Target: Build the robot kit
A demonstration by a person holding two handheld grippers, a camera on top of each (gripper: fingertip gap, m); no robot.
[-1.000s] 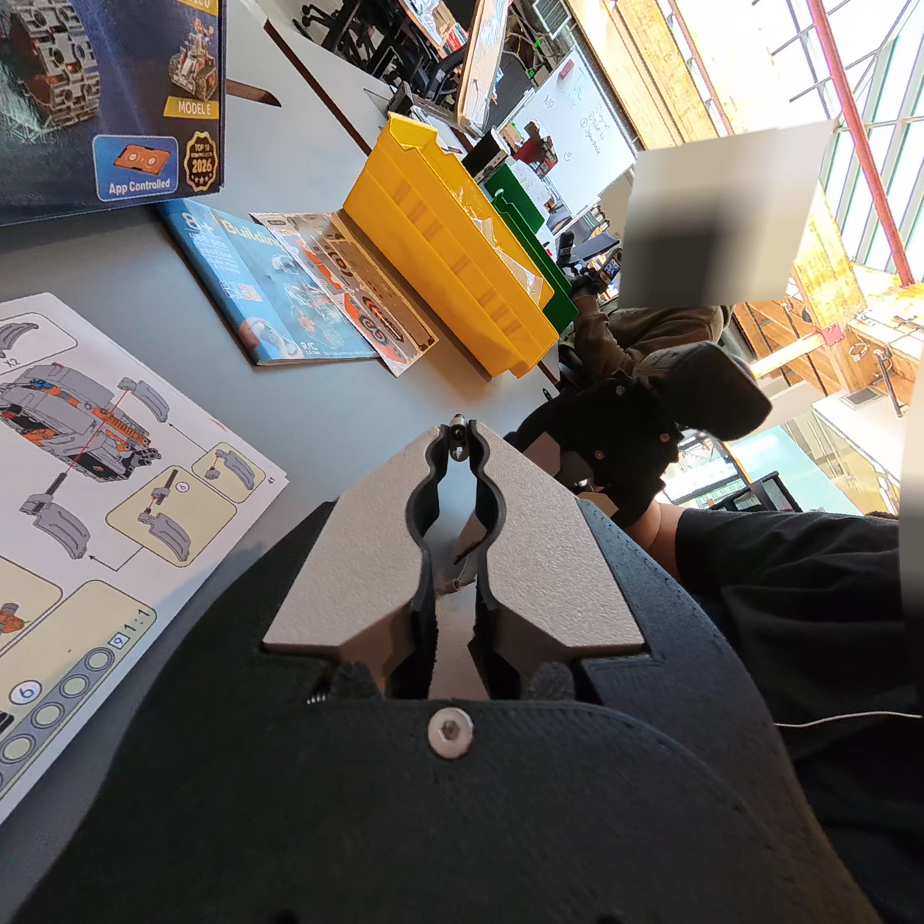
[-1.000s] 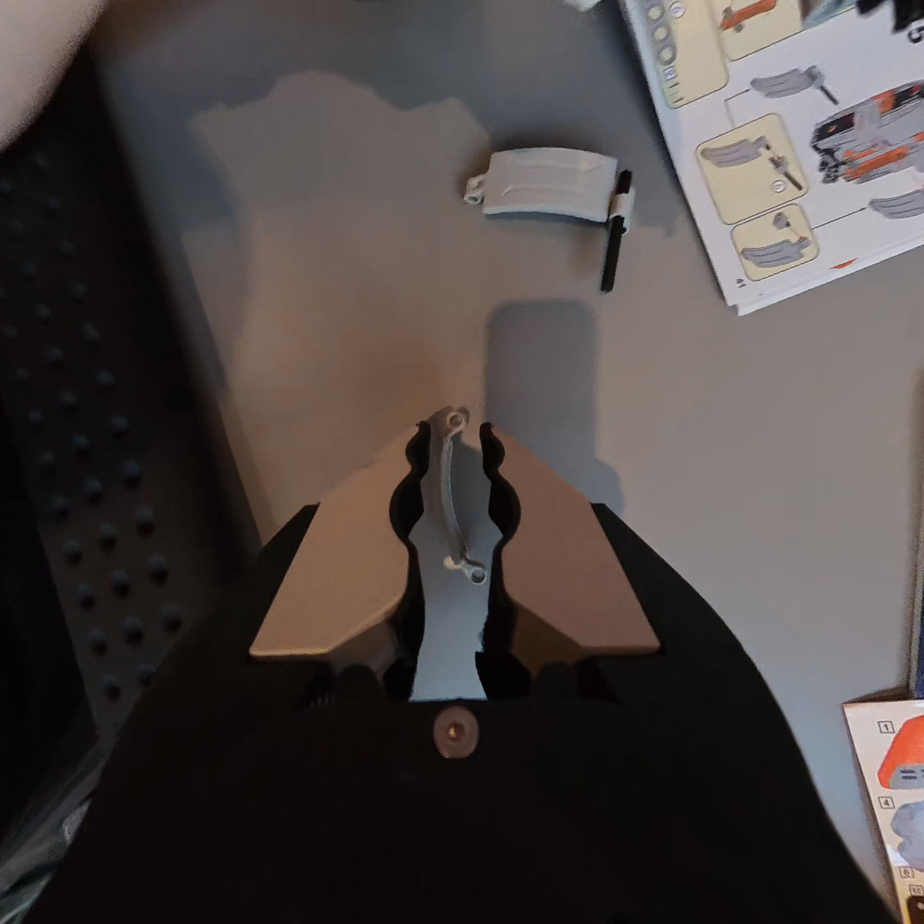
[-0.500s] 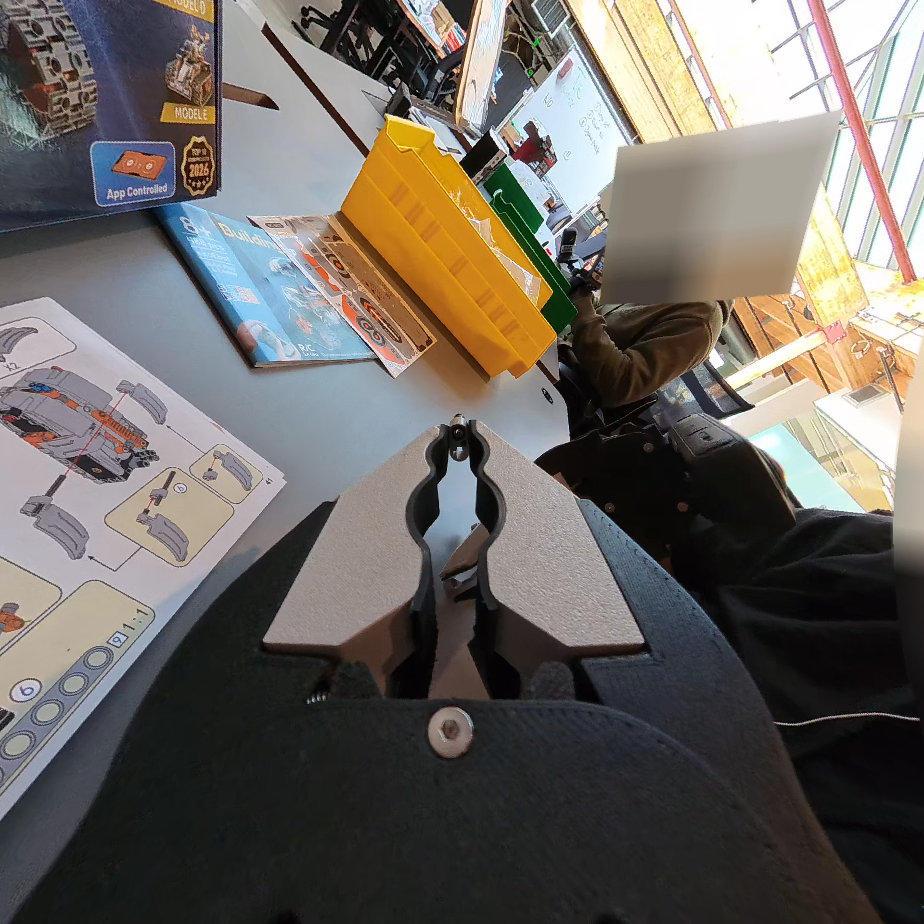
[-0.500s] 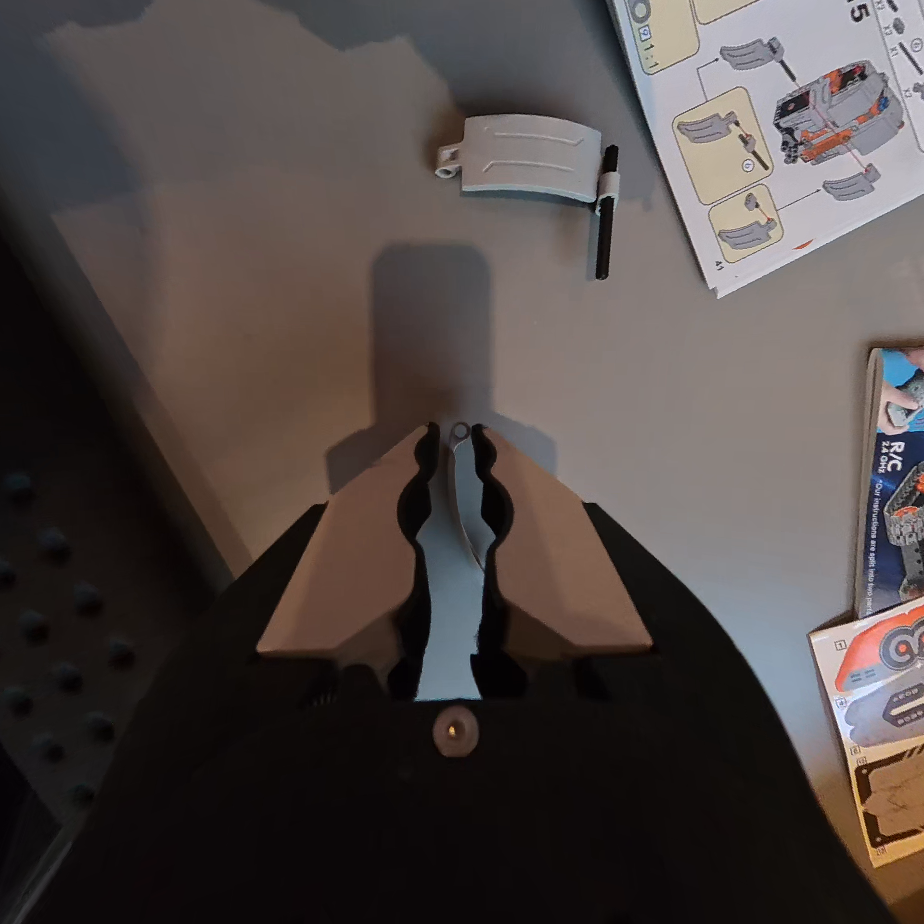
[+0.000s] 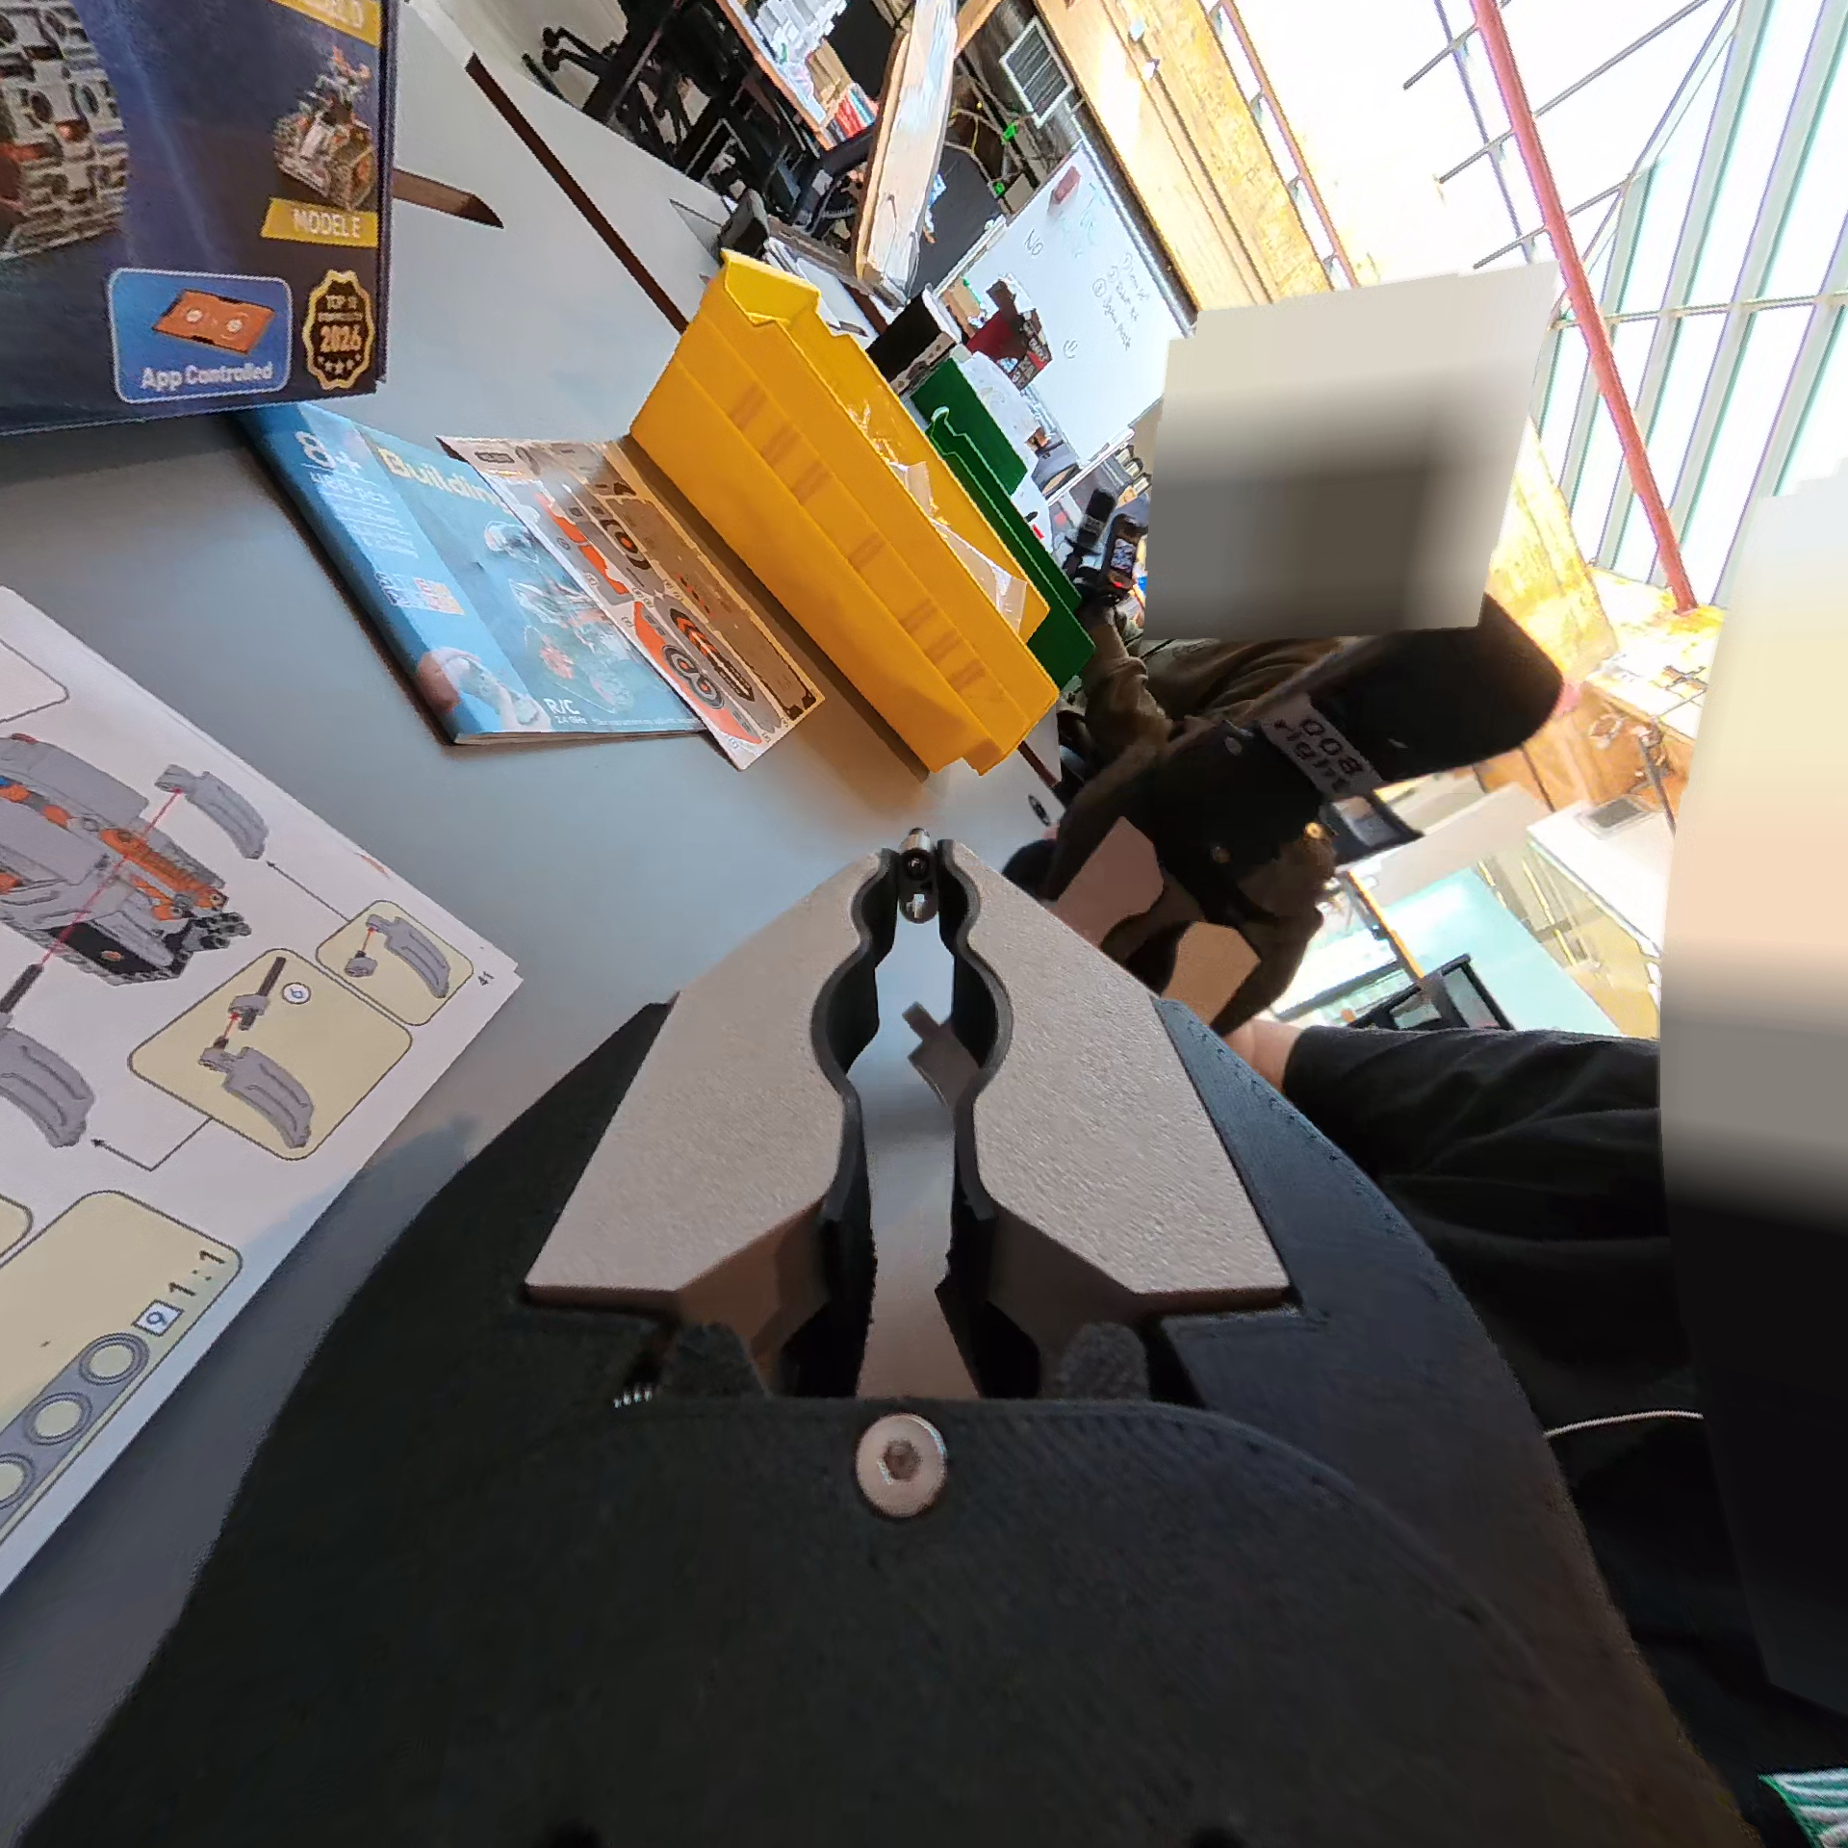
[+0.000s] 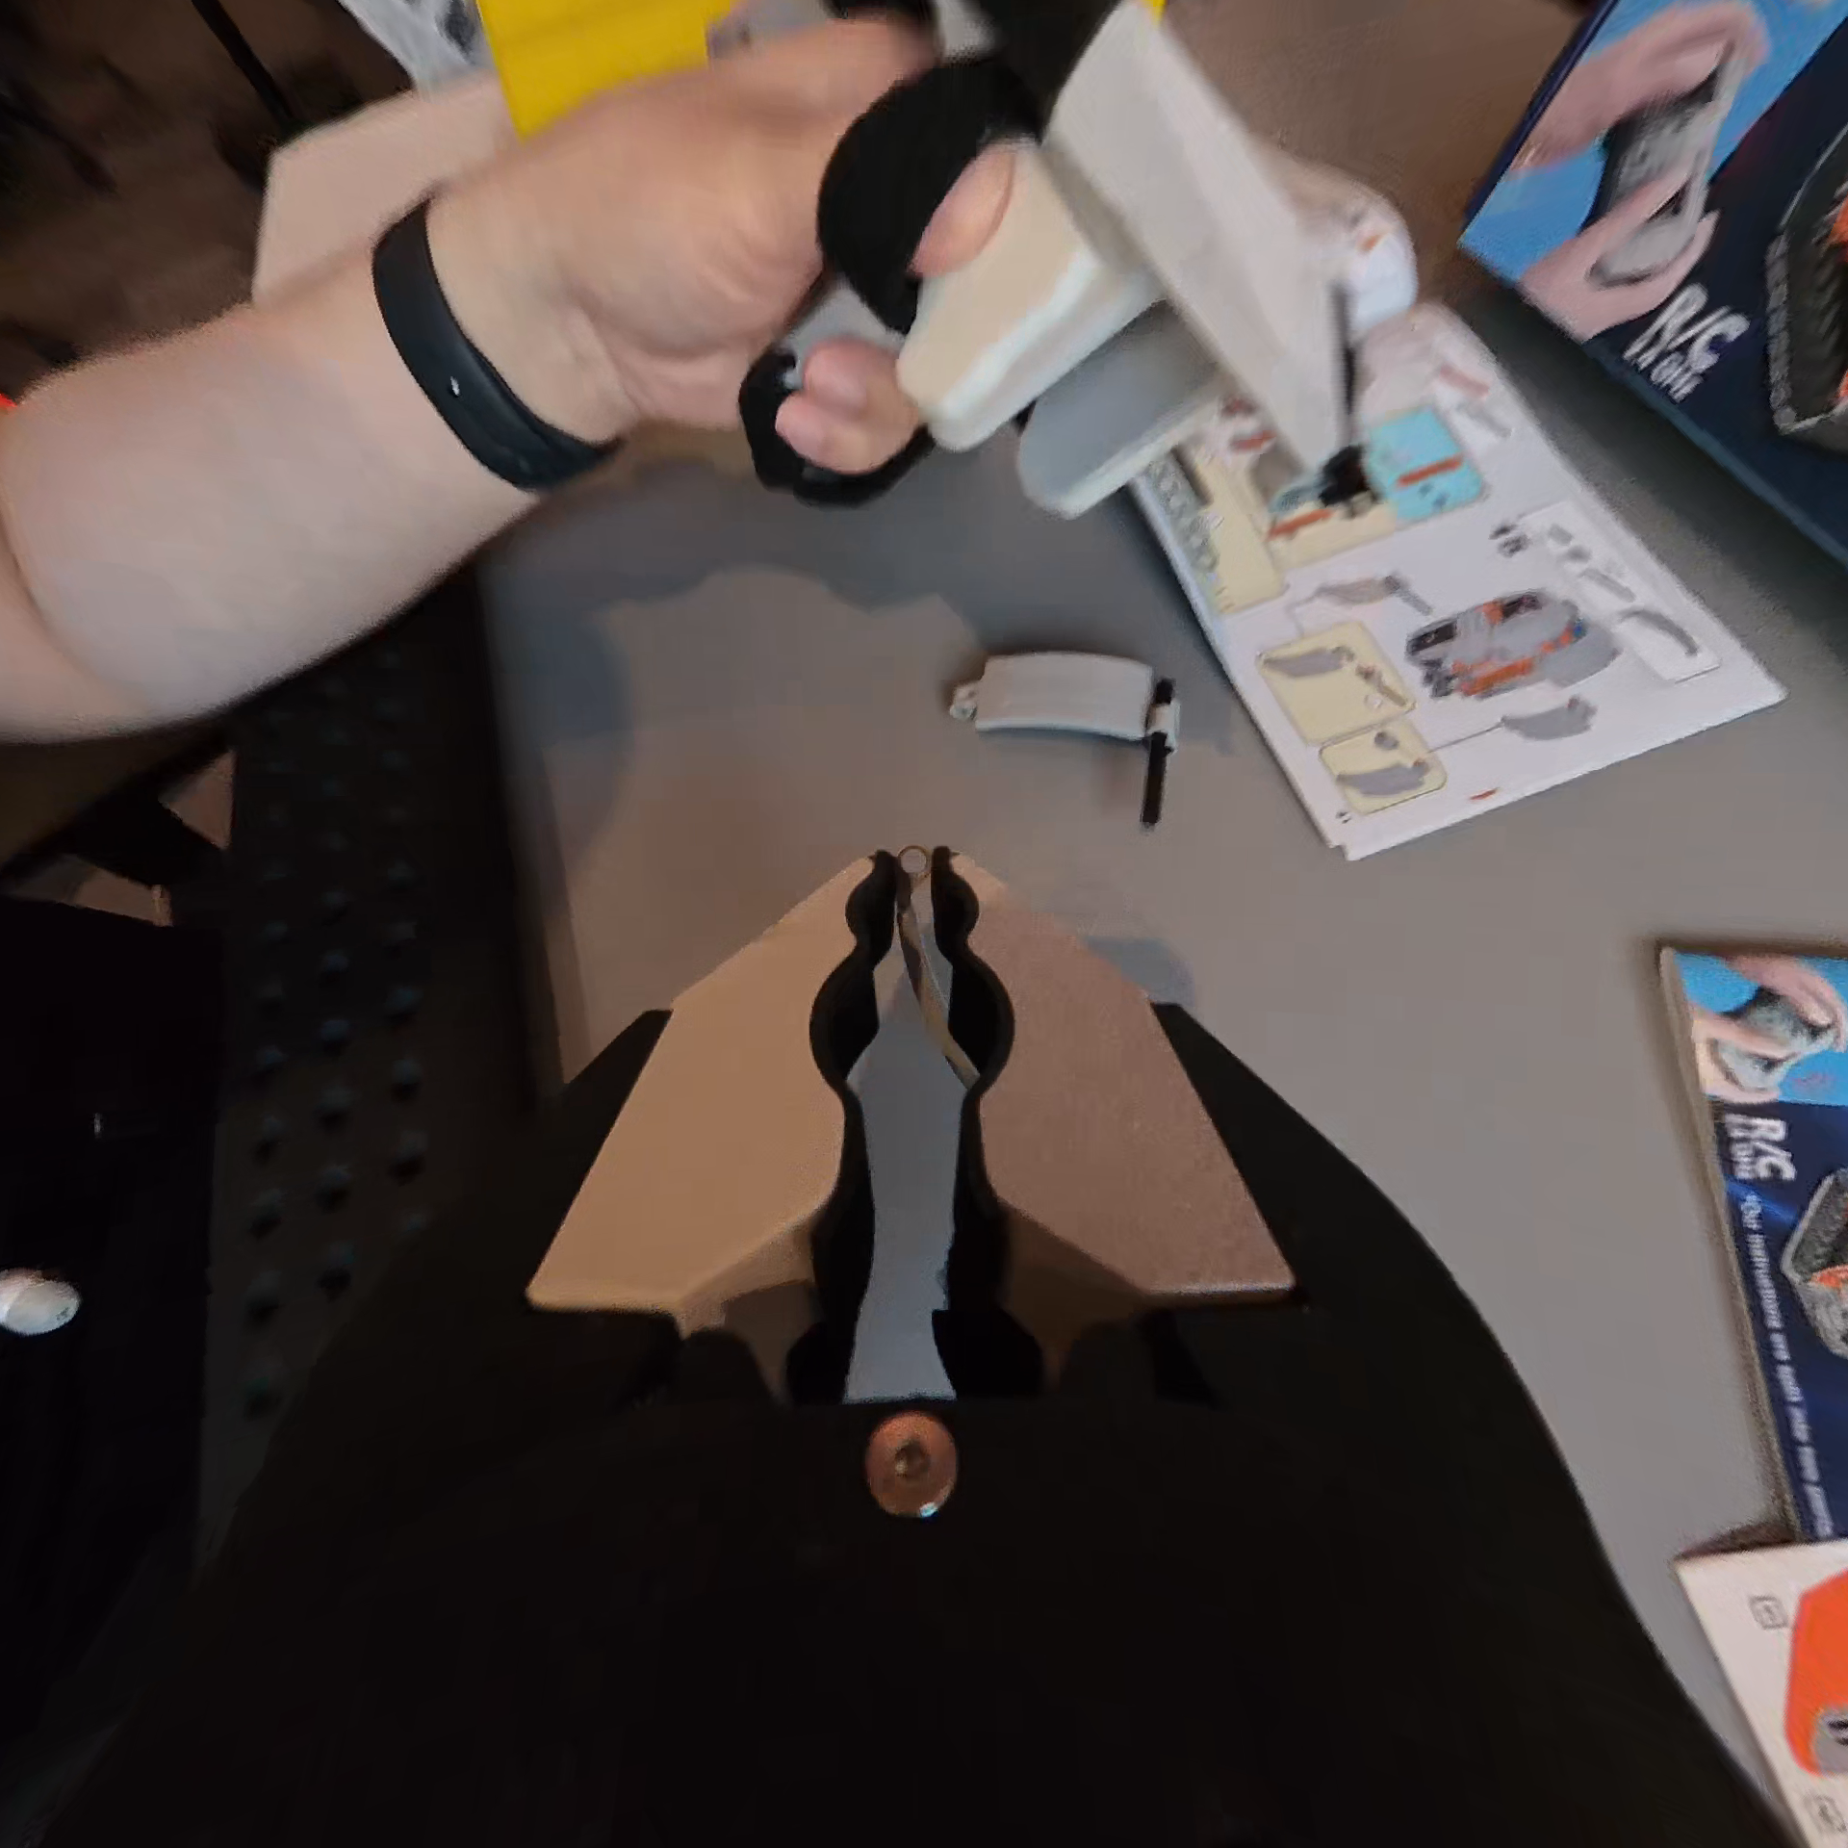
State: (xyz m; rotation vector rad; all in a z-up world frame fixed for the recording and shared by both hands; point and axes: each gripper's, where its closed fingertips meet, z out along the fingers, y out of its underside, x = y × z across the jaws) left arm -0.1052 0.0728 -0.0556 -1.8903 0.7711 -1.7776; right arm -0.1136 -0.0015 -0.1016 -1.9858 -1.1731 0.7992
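The left gripper (image 5: 915, 880) is clenched on a small dark pin (image 5: 914, 868), pinched at the very tips so most of its length stays free. It hangs above the grey table (image 5: 600, 870), tilted so the pin points outward. To its left lies the open manual (image 5: 200, 1000); farther off are a blue booklet (image 5: 470, 590), a sticker sheet (image 5: 650, 590), a yellow bin (image 5: 850, 560) and, behind that, a green bin (image 5: 990, 470). A toy box (image 5: 190, 190) stands at the far left.

The right gripper (image 6: 912, 862) is also clenched, grasping a thin curved grey panel (image 6: 928, 975) edge-on; the panel's ring end just clears the fingertips, where a pin could reach it. It hovers over the table (image 6: 1300, 1000).

Beyond it a second grey panel (image 6: 1060, 692), already fitted with a black axle (image 6: 1157, 760), lies flat on the table just left of the manual (image 6: 1480, 680). In the right wrist view the left hand (image 6: 650, 260) shows above, blurred, working the other gripper over the manual. A dotted black mat (image 6: 330, 900) lies to the left.
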